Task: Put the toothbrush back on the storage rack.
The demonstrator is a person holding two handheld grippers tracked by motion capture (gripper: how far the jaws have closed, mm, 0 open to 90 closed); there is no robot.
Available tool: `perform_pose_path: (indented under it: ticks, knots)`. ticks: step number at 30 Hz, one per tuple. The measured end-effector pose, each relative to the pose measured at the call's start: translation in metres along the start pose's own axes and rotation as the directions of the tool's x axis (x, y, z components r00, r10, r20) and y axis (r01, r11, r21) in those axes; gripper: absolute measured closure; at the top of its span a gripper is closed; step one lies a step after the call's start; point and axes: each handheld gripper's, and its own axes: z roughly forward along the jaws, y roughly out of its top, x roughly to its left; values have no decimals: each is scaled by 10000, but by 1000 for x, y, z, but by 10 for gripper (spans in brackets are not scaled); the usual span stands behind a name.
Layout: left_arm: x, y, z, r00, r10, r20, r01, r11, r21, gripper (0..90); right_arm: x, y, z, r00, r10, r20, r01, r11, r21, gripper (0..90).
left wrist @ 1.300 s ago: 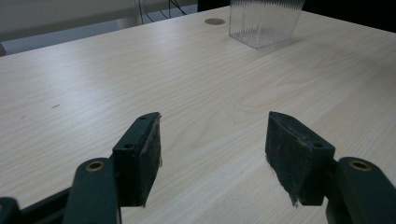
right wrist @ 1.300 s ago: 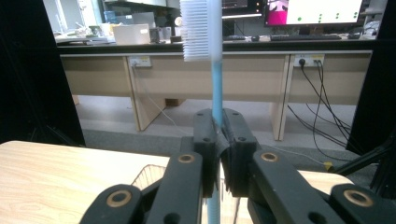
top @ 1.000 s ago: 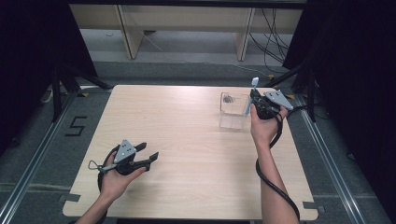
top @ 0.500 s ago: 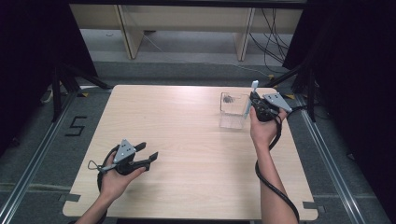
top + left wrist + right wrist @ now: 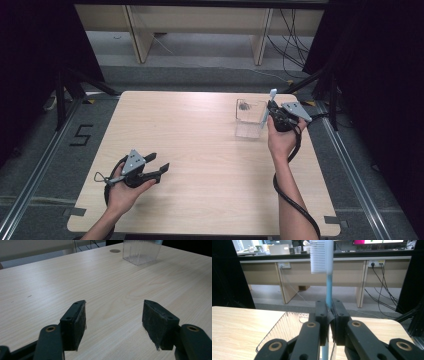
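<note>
Since a second ago the right gripper (image 5: 270, 107) has barely shifted, clamped on the white-and-blue plastic toothbrush (image 5: 328, 277) (bristles up) beside the clear ribbed plastic box (image 5: 249, 118) near the bench's far right corner; the left gripper (image 5: 113, 325), wide open and empty, stays idle.

Probably a lab: black curtains (image 5: 30, 55) ring the wooden table (image 5: 200, 145), floor rails (image 5: 30, 175), benches (image 5: 287, 267) with wall sockets (image 5: 374, 263) behind

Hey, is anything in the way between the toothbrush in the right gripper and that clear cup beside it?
Nothing visible. The right gripper is shut on the toothbrush, held upright, bristles up, just beside the clear ribbed cup.
</note>
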Motion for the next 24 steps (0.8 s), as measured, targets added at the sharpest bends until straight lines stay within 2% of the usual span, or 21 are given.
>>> perform_pose_path:
  ticks: [2,3,4,13,15,16,19,21,23,24]
  knots:
    - [0,0,-1,10000,14,-58,-13,10000,89,353,-1,-1,0,10000,-50,-23,50,10000,78,853]
    - [0,0,0,10000,-2,0,2,10000,16,353,1,-2,1,9998,181,0,-181,9998,84,854]
    - [0,0,0,10000,-9,11,9,10000,1,354,0,-2,1,10000,-61,52,61,9999,83,853]
    - [0,0,-1,10000,13,-59,-13,9999,110,353,-1,-4,1,9999,-108,-3,108,9999,121,854]
    - [0,0,-1,10000,17,-59,-17,9999,107,353,1,-6,1,9999,159,69,-160,9998,133,853]
    - [0,0,-1,10000,18,-59,-17,9999,109,353,-1,-7,2,10000,-57,29,57,9999,145,853]
    - [0,-1,-1,10000,15,-59,-14,9999,105,353,-1,-9,2,10000,74,38,-75,9998,202,852]
    - [-1,-1,-1,10000,12,-54,-11,9999,110,353,-2,-10,2,10000,-75,66,73,9997,248,852]
    - [-1,-1,-1,10000,16,-57,-15,9999,133,353,-1,-12,2,9999,106,69,-108,9995,311,852]
    - [-1,-1,-1,10000,16,-58,-15,9999,132,353,-2,-12,2,10000,-30,70,28,9996,279,852]
